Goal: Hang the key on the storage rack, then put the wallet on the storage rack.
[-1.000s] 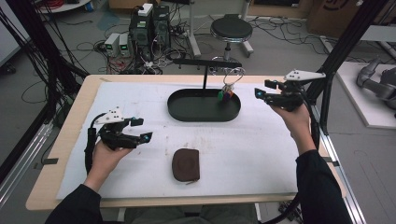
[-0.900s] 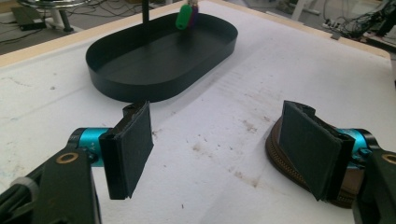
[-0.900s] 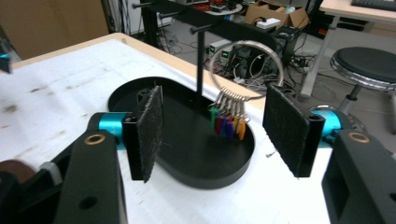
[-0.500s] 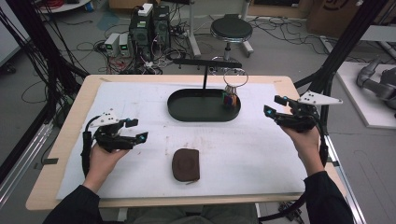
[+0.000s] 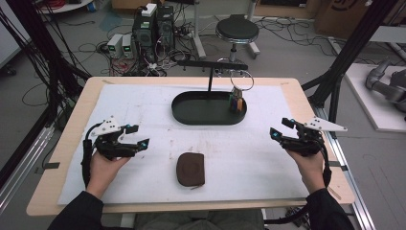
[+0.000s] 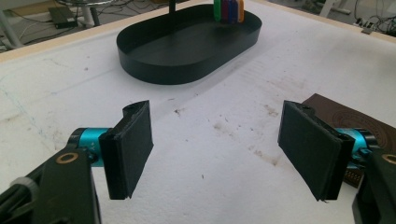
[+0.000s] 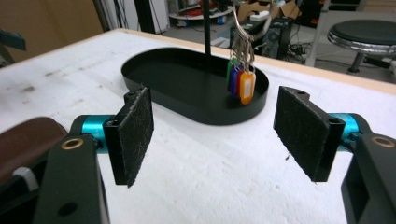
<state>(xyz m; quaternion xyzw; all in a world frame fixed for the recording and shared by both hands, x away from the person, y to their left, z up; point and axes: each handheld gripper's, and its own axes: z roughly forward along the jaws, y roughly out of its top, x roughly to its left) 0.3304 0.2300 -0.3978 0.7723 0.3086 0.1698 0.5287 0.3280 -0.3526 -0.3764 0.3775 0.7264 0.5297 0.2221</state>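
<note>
Now | left gripper (image 5: 136,136) agape | right gripper (image 5: 280,129) agape | pouch (image 5: 190,168) between

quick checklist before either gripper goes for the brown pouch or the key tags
1. Left gripper open with nothing between its jaws: ok.
2. Right gripper open with nothing between its jaws: ok.
3. Brown pouch lying flat on the white mat, apart from both grippers: ok.
4. Coloured key tags hanging on their ring from the stand's crossbar, over the black oval tray: ok.
5. Pouch zipper open or closed: cannot tell.
6. How firmly the ring sits on the bar: cannot tell.
</note>
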